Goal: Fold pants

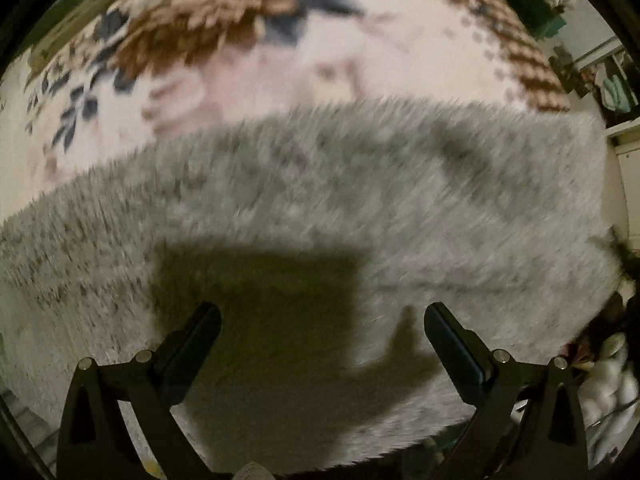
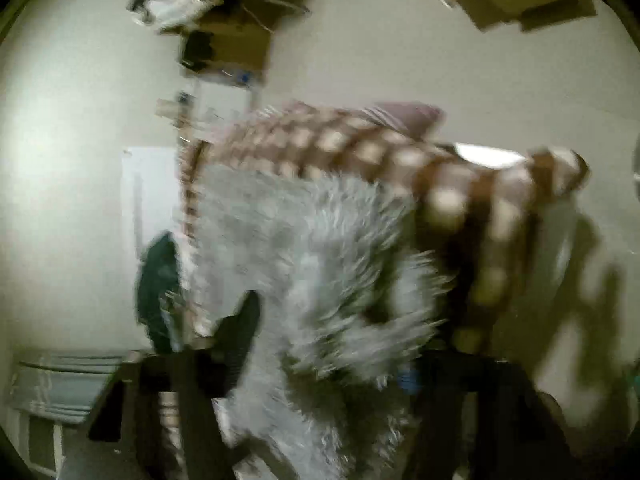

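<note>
1. Bed cover (image 1: 328, 60), floral and checked; it lies ahead of the left claw, beyond the pants.
2. Pants (image 1: 320, 184), grey and furry, spread directly under and ahead of the left claw; in the right view a bunched part (image 2: 312, 248) rises between the right fingers.
3. Handling, judged: soft, bulky, light, limp; pile may slip, so pinch deep at a hem or waistband edge.
4. Left claw (image 1: 322, 322): fingers wide apart, empty, above the fabric.
5. Right claw (image 2: 332, 344): fabric lies between its fingers; blur prevents telling if it is clamped.

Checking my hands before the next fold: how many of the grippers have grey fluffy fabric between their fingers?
1. The right gripper has the grey fluffy fabric bunched between its fingers, though blur hides the grip. The left gripper is open and empty above the fabric.
</note>
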`<control>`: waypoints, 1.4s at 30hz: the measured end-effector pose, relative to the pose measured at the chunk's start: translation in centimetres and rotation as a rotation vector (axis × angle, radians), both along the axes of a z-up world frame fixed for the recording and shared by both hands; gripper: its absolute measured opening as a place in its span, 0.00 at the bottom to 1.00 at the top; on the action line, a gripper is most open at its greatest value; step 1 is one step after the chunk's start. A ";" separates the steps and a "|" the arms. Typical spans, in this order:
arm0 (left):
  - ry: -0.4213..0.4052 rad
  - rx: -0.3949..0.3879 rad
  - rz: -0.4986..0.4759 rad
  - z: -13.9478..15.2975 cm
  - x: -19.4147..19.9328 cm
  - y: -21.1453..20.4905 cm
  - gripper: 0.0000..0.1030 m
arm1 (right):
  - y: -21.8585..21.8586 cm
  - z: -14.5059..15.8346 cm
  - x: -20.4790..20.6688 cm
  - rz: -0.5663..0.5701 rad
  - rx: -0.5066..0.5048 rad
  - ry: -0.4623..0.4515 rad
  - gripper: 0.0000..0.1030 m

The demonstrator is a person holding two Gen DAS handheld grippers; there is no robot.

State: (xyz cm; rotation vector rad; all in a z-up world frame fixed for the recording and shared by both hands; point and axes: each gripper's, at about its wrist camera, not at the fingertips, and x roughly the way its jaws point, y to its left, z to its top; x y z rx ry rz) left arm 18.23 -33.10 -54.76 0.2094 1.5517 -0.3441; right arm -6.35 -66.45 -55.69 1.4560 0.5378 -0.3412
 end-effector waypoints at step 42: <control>-0.131 0.003 0.634 7.8 -3.0 38.0 1.00 | 47.2 7.5 17.7 0.931 -0.602 0.223 0.18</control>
